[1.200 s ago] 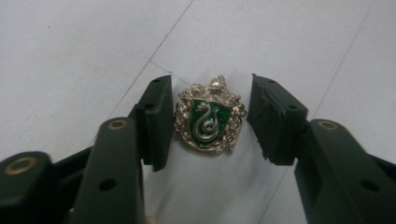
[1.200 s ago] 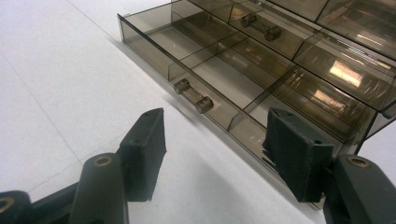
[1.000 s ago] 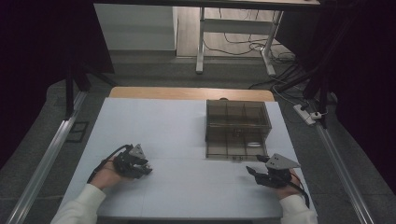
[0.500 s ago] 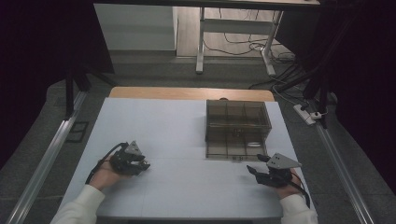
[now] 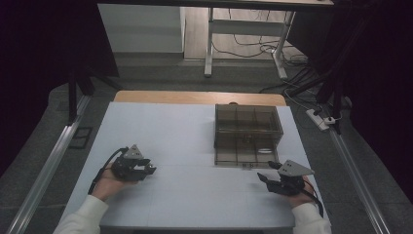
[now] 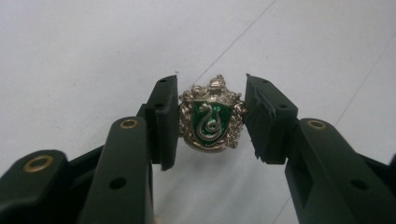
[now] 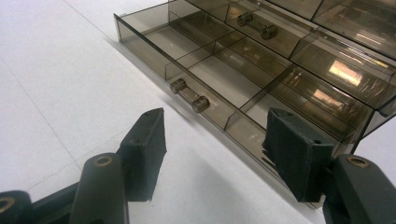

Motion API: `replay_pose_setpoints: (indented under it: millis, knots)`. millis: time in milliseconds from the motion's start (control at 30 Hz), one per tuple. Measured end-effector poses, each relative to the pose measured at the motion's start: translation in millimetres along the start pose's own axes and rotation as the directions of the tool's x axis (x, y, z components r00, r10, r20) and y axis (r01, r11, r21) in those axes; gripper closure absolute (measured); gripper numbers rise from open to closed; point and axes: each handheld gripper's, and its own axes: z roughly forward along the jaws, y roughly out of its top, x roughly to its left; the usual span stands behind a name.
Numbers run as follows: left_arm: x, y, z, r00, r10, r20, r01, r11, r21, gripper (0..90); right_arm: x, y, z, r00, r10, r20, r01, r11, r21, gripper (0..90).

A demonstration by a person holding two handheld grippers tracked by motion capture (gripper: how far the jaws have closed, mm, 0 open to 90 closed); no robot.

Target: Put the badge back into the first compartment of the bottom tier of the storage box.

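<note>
Dim floor with tangled cables and the legs of another desk lies beyond the far edge of a pale worktop (image 5: 185, 131), which has a strip of bare wood along its far side.

At the near left of the worktop, the left tongs (image 5: 148, 170) sit in the person's left hand (image 5: 108, 181), pointing to the right, with a cable looping back toward the white sleeve (image 5: 83, 217). In the left gripper view these tongs (image 6: 211, 122) are closed on a small silver crest badge (image 6: 211, 120): a green enamel shield with a silver snake on it, framed by ornate metalwork. Both pads press against the badge's sides, and it is held just above the white surface.

Farther right, toward the far right part of the worktop, stands a smoky transparent drawer box (image 5: 248, 134). Its lower drawer (image 7: 187, 60) is pulled out toward the near side, showing divided compartments and a small clear bar handle (image 7: 189, 95) on its front.

At the near right, the right tongs (image 5: 263, 177) rest in the person's right hand (image 5: 299, 192), pointing left and a little toward the box, just near of its front corner. In the right gripper view the right tongs (image 7: 212, 154) stand apart with nothing between them, the open drawer just beyond the tips.
</note>
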Motion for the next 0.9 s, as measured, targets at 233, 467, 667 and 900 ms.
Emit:
replay_pose_setpoints:
  millis: [233,467,667,900]
  knots:
    - [0.9,3.4,-4.6,0.9989,-0.041,-0.024,0.040,0.9969,-0.068,55.7,-0.4,-0.1,0.3,1.0000,0.005,0.004,-0.005,1.000,0.002,37.6]
    - [0.1,8.0,-8.5,0.9983,-0.057,-0.015,0.055,0.9913,-0.120,55.7,-0.6,-0.1,-0.1,1.0000,0.008,0.002,-0.008,1.000,-0.002,37.4]
    - [-1.4,11.1,-6.3,0.9987,-0.050,-0.011,0.048,0.9900,-0.132,55.6,-1.1,-0.2,-0.1,0.9998,0.015,0.012,-0.015,1.000,0.000,36.1]
    - [-4.9,19.6,-4.1,0.9989,-0.046,-0.009,0.044,0.9880,-0.148,55.6,-0.7,-0.3,0.3,0.9999,0.012,0.011,-0.013,1.000,0.008,36.1]
